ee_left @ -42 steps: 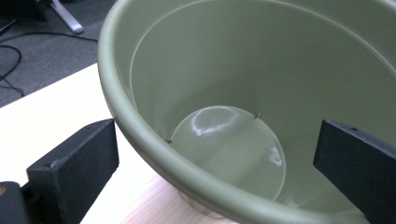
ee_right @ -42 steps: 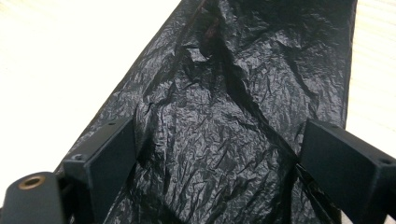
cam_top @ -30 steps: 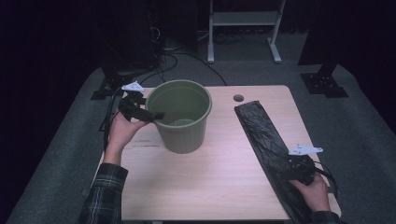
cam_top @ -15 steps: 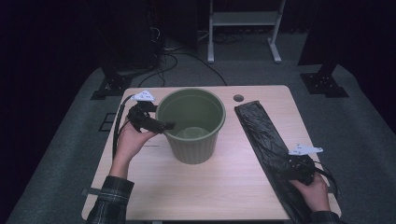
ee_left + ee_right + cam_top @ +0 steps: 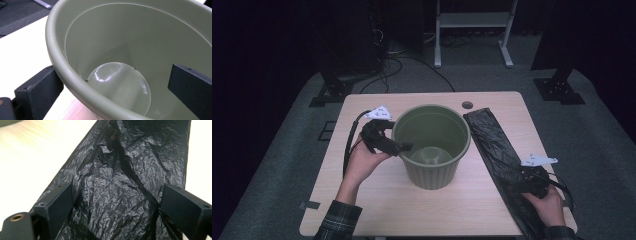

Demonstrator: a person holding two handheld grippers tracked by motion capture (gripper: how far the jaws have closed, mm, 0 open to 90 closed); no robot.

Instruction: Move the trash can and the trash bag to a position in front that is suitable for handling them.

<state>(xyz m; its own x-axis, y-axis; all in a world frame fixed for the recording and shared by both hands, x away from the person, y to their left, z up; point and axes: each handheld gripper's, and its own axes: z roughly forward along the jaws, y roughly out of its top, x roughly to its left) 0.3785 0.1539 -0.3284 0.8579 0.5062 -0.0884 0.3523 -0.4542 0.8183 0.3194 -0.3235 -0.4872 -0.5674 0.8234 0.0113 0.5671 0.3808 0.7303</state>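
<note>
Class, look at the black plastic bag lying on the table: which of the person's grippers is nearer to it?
Right. The right gripper sits over the black bag, its fingers straddling it. The left gripper is across the table at the green bucket.

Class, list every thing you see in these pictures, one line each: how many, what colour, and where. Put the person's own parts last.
Bin: one, olive green, middle of the table, nothing inside it.
Plastic bag: one, black, crinkled, lying flat in a long strip along the table's right side.
Table: one, pale wood, with a small round hole near its far edge.
Stands on the floor: several, dark, beyond the table.
Left tongs: one pair, black, jaws apart astride the bin's left rim, one inside and one outside.
Right tongs: one pair, black, jaws apart over the bag's near end.
Hands: two, one holding each pair of tongs.
</note>
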